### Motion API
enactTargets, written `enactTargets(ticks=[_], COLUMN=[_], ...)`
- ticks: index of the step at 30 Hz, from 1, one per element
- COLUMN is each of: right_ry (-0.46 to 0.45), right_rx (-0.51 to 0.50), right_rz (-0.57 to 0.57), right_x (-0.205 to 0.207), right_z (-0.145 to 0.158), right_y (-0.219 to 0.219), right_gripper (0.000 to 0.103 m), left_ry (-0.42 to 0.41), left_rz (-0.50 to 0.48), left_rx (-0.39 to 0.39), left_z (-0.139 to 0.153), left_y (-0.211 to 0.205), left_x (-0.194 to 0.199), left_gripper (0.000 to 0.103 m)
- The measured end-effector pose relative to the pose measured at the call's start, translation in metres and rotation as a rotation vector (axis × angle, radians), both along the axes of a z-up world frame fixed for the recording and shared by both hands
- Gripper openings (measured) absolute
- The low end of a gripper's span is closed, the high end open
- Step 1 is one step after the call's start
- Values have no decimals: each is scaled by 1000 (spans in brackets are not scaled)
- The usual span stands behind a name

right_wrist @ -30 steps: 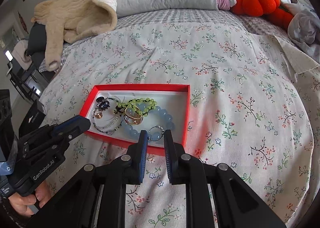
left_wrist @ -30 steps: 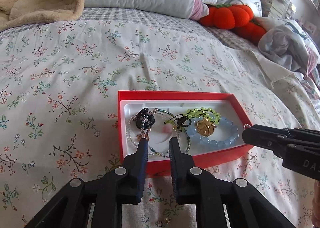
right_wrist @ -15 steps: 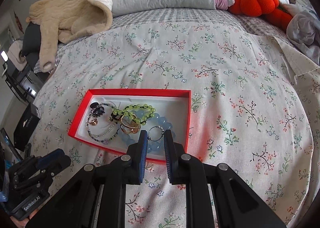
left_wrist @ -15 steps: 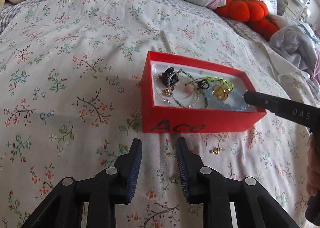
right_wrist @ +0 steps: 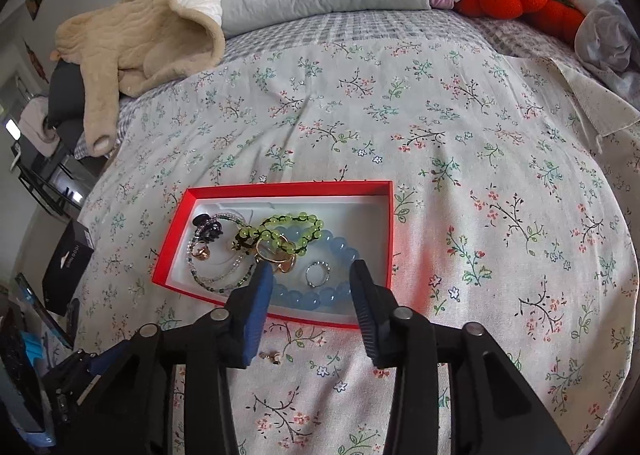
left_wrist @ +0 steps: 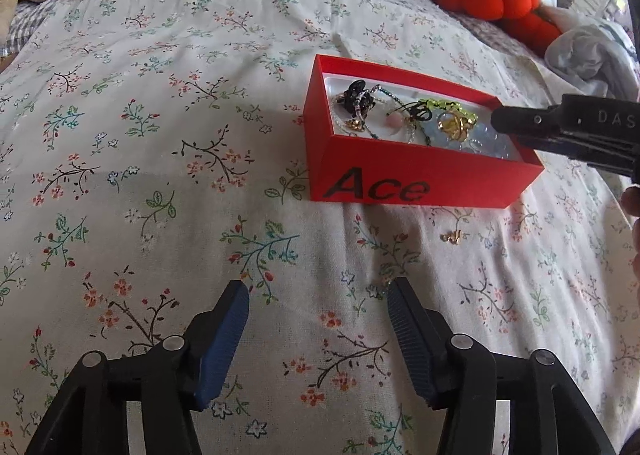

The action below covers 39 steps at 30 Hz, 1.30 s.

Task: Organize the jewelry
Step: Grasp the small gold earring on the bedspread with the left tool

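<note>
We read "Ace" on the red box (left_wrist: 420, 183), beaded bracelets (right_wrist: 304, 239) tangled inside, left gripper (left_wrist: 318, 295) and right gripper (right_wrist: 312, 275) both spread, empty.

Left gripper (left_wrist: 318, 291) fingers spread, empty, over floral bedspread (left_wrist: 160, 135); red box (left_wrist: 420, 179) ahead.

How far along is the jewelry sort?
Mostly done: bracelets and rings lie in the red box. In hand: nothing; left hand-held gripper and right hand-held gripper are open and empty. Left: one small gold piece lies on the bedspread beside the box.
</note>
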State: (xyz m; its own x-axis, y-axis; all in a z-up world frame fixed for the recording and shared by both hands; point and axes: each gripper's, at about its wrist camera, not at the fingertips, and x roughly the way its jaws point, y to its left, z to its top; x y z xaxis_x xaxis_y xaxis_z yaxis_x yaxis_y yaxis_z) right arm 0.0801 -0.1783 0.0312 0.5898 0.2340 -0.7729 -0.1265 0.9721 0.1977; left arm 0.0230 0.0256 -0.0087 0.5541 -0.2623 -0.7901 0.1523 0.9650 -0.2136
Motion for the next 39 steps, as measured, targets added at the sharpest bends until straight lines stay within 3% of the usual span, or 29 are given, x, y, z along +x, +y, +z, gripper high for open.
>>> enactTargets(ticks=[7, 11, 16, 18, 21, 28, 33, 39], right_ry=[12, 36, 58, 68, 83, 110, 122, 130], right_rx=[-14, -52, -105, -107, -102, -112, -130, -140], right_rz=[9, 21, 26, 17, -5, -11, 11, 28], right_x=[-21, -38, -57, -62, -68, -72, -72, -70], right_z=[2, -6, -18, -22, -26, -36, -41, -45], right_y=[0, 0, -6, -12, -22, -28, -24, -20], right_gripper=[45, 57, 58, 59, 59, 59, 59, 59], left_ry=[11, 10, -12, -17, -1, -15, -27, -33], left_rz=[-17, -31, -94, -130, -151, -173, -183, -196], left_rx=[10, 19, -7, -21, -22, -7, -12, -9], left_z=[-10, -18, -22, -23, -28, -34, -39, -41], left_y=[1, -4, -11, -16, -22, -36, -40, -44], left_x=[-12, -18, -23, -23, -19, -11, -4, 4], left_gripper=[70, 71, 71, 56, 45, 38, 26, 19])
